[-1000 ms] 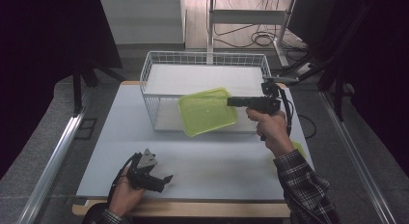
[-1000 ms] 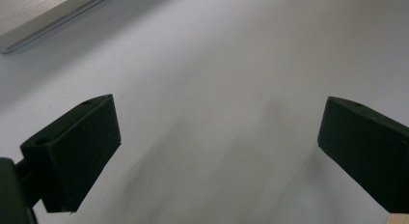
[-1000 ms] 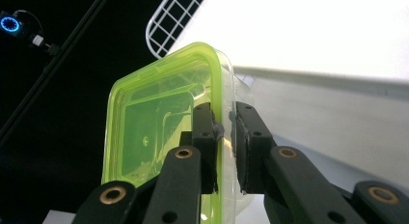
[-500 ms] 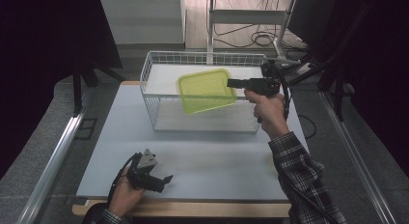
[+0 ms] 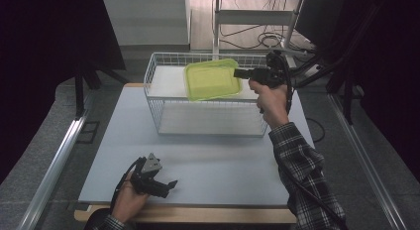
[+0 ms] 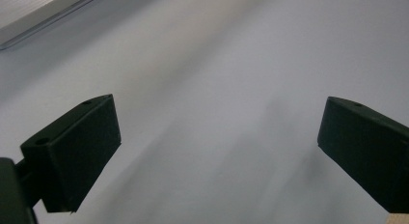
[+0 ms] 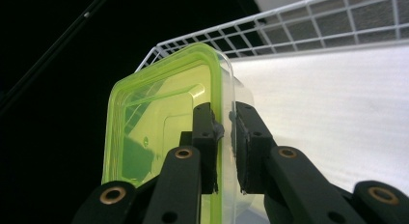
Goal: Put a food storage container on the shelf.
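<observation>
- The right gripper (image 5: 241,73) is clamped on one edge of a green box (image 5: 213,80): in the right gripper view the two black jaws pinch its rim and side wall, with the box (image 7: 159,137) standing up in front of them.
- Gripped by a single edge like that, the box hangs out sideways from the jaws, tilted, above the wire basket (image 5: 163,122). It sits over the back right part of the basket, clear of the floor inside.
- My guess is that it is held high so the bottom edge clears the basket's rim on the way in or out; which of the two I cannot tell.
- The left gripper (image 5: 168,184) rests low at the near edge of the table (image 5: 233,160), well apart from the basket. Its jaws stand wide apart with nothing between them, just bare table (image 6: 217,89) beyond.
- It looks parked there, out of the way, since one hand is enough for a light box.
- Count: one green box, one wire basket, two grippers, one table.
</observation>
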`<state>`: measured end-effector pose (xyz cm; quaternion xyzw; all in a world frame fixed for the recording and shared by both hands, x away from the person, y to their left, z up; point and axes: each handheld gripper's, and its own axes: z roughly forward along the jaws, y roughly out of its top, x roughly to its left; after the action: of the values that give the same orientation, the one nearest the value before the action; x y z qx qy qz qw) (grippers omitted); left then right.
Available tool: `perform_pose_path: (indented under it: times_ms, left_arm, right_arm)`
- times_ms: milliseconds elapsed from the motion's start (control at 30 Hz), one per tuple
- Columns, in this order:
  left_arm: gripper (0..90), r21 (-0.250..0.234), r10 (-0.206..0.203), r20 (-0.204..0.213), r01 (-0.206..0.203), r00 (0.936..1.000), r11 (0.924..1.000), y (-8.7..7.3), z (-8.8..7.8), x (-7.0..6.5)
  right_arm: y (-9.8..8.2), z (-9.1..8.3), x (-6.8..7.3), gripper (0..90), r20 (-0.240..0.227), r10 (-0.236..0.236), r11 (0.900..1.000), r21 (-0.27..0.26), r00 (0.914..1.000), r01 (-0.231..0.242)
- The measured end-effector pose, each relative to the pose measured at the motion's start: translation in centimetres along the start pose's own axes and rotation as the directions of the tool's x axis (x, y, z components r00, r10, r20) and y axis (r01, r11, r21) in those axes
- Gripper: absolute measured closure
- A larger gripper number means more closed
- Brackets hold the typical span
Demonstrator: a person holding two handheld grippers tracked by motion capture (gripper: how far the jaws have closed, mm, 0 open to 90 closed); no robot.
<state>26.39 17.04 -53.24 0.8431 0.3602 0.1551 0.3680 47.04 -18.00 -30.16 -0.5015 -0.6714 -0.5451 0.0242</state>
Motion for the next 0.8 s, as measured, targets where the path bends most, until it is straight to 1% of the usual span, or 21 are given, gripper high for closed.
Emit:
perform_pose_path:
  times_ms: [33, 67, 133, 233, 333, 367, 433, 500, 633, 700, 800]
  left_arm:
    - [1.2, -0.001, -0.001, 0.001, 0.001, 1.0, 1.0, -0.01, 0.01, 0.0]
    - [1.2, -0.001, 0.0, 0.001, 0.0, 1.0, 1.0, -0.01, 0.01, 0.0]
    - [1.2, -0.001, -0.001, 0.001, 0.001, 1.0, 1.0, -0.01, 0.01, 0.0]
    - [1.2, 0.0, -0.001, 0.003, 0.001, 1.0, 1.0, -0.01, 0.04, -0.01]
    - [1.2, 0.001, -0.002, 0.004, 0.002, 1.0, 1.0, -0.02, 0.05, -0.03]
    - [1.2, 0.001, -0.001, 0.004, 0.001, 1.0, 1.0, -0.02, 0.06, -0.03]
    - [1.2, 0.002, -0.001, 0.004, 0.001, 1.0, 1.0, -0.02, 0.08, -0.03]
    - [1.2, 0.003, 0.001, 0.004, -0.001, 1.0, 1.0, -0.03, 0.12, -0.05]
    - [1.1, 0.01, 0.006, 0.003, -0.006, 1.0, 0.9999, -0.02, 0.21, -0.1]
    - [1.2, 0.013, 0.006, 0.003, -0.006, 1.0, 0.9999, -0.03, 0.22, -0.09]
    - [1.1, 0.013, 0.006, 0.004, -0.006, 1.0, 0.9999, -0.04, 0.25, -0.1]
  right_arm:
    - [0.3, 0.24, -0.08, 79.7, 0.016, -0.001, 1.0, -0.008, 0.9999, 0.001]
    - [0.3, 0.24, -0.08, 79.7, 0.016, -0.001, 1.0, -0.008, 0.9999, 0.001]
    - [0.56, 0.42, -0.21, 79.6, 0.039, -0.003, 1.0, -0.015, 0.9992, 0.003]
    - [0.78, 0.74, -0.49, 79.6, 0.054, 0.007, 1.0, -0.024, 0.9985, -0.006]
    - [0.82, 1.0, -0.7, 79.6, 0.077, 0.004, 1.0, -0.027, 0.997, -0.002]
    - [0.7, 1.04, -0.79, 79.3, 0.079, 0.011, 1.0, -0.03, 0.9968, -0.008]
    - [0.63, 1.06, -0.78, 79.1, 0.082, 0.008, 0.999, -0.034, 0.9966, -0.005]
    - [0.45, 1.04, -0.72, 78.5, 0.086, 0.003, 1.0, -0.026, 0.9962, -0.001]
    - [0.18, 0.96, -0.58, 76.8, 0.115, -0.025, 0.999, -0.018, 0.993, 0.027]
    - [0.05, 1.09, -0.79, 75.1, 0.137, -0.03, 0.999, -0.01, 0.9901, 0.032]
    - [0.0, 1.22, -1.03, 74.8, 0.141, -0.024, 1.0, -0.011, 0.9897, 0.026]
